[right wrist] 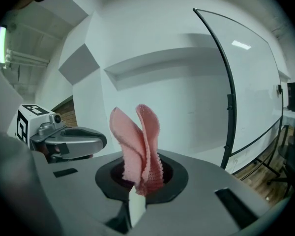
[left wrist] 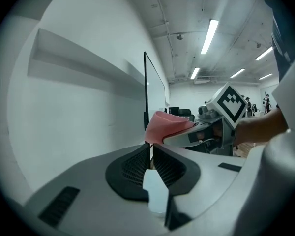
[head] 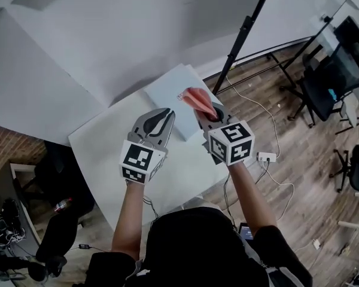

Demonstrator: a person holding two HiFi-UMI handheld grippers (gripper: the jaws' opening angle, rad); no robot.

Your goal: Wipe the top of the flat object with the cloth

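1. Right gripper [right wrist: 142, 178] was clenched on the pink cloth [right wrist: 140, 141]. The fabric stood up from the jaws in two loose folds, free against the white wall.
2. Left gripper [left wrist: 150, 150] was clenched too, jaws drawn to a thin slit with nothing between them.
3. In the head view both tools sat side by side over the white table [head: 99, 145], left at 9 o'clock of right, apart.
4. The cloth jutted toward 11 o'clock from the right tool's marker cube [head: 230, 142].
5. The flat board [head: 161, 91] lay on the table at 12 o'clock of the left tool, the cloth over its right edge.
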